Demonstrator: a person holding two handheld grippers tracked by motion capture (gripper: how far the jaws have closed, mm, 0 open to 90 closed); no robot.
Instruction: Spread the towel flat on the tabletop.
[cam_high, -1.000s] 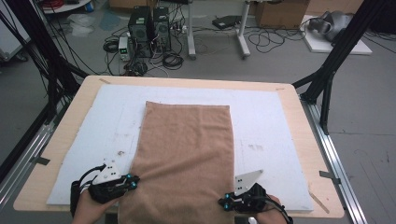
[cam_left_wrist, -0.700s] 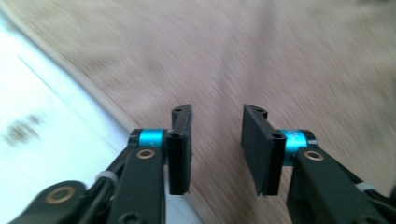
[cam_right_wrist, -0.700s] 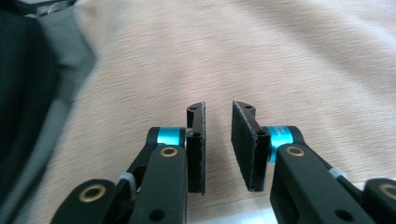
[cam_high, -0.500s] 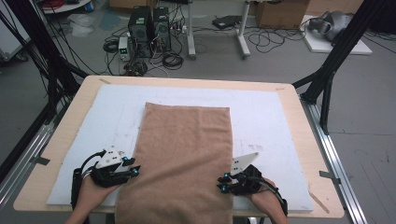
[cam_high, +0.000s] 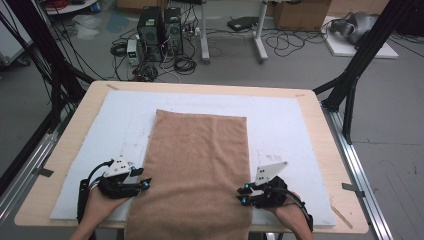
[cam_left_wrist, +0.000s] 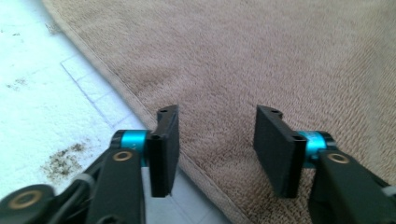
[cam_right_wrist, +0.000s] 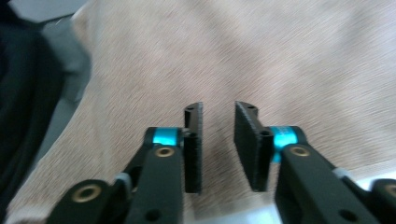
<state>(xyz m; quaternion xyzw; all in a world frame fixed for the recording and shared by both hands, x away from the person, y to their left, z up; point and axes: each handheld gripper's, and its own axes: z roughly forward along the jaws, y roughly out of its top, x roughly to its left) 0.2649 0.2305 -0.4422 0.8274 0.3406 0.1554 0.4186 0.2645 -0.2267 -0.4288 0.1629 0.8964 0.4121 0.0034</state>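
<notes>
A brown towel lies flat on the white mat, its near end hanging over the table's front edge. My left gripper sits at the towel's left hem, pointing inward. In the left gripper view it is open wide, with the hem of the towel running between the jaws and the mat to the left. My right gripper is at the towel's right edge. In the right gripper view it is open with a narrower gap, over the towel, and the picture is blurred.
The mat covers a wooden table with black frame posts at both sides. Computer towers and cables stand on the floor beyond. Dark specks mark the mat near the left gripper.
Both hands have moved their grippers a little away from the table's front edge, along the towel's two sides. The towel lies as before.
</notes>
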